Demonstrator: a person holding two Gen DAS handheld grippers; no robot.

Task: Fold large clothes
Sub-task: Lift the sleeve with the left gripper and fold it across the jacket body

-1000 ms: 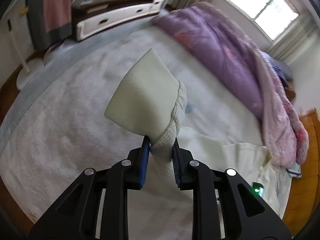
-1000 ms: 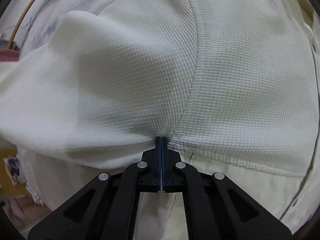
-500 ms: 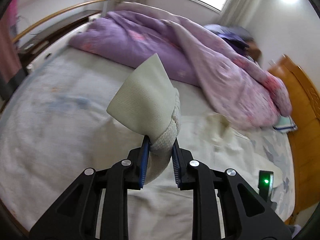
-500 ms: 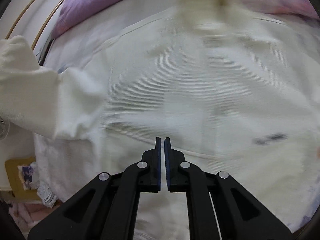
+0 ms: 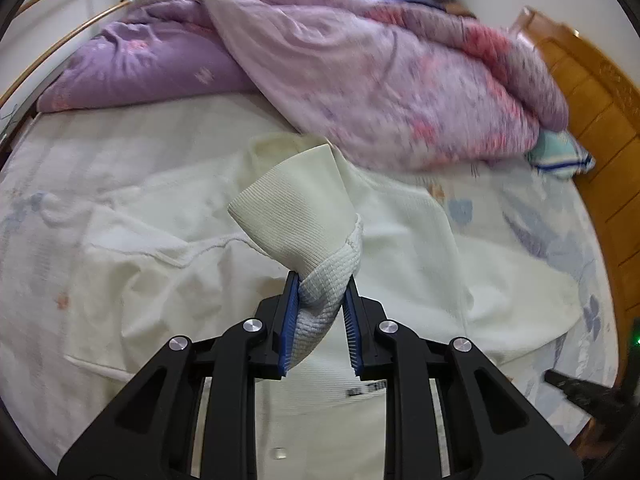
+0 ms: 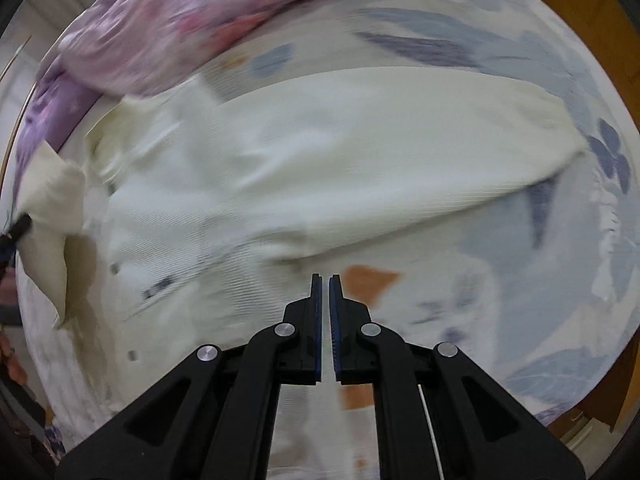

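Garment: cream knit top [image 5: 404, 236] spread flat on the bed sheet [image 5: 532, 208], body below both claws, one sleeve [image 6: 400, 152] stretched to the right.
Cuff: ribbed cuff [image 5: 296, 208] lifted off the garment, standing up from the left claw.
Left claw: left gripper [image 5: 320, 292] clenched on the sleeve just behind the cuff; blue pads press the bunched knit on both sides.
Right claw: right gripper [image 6: 325, 280] released; jaws have just been opening to a narrow slit, nothing between them; tips over the sheet just near of the sleeve.
Far side: purple quilt [image 5: 360, 64] heaped along the far edge.
Right side: wooden headboard [image 5: 588, 92].
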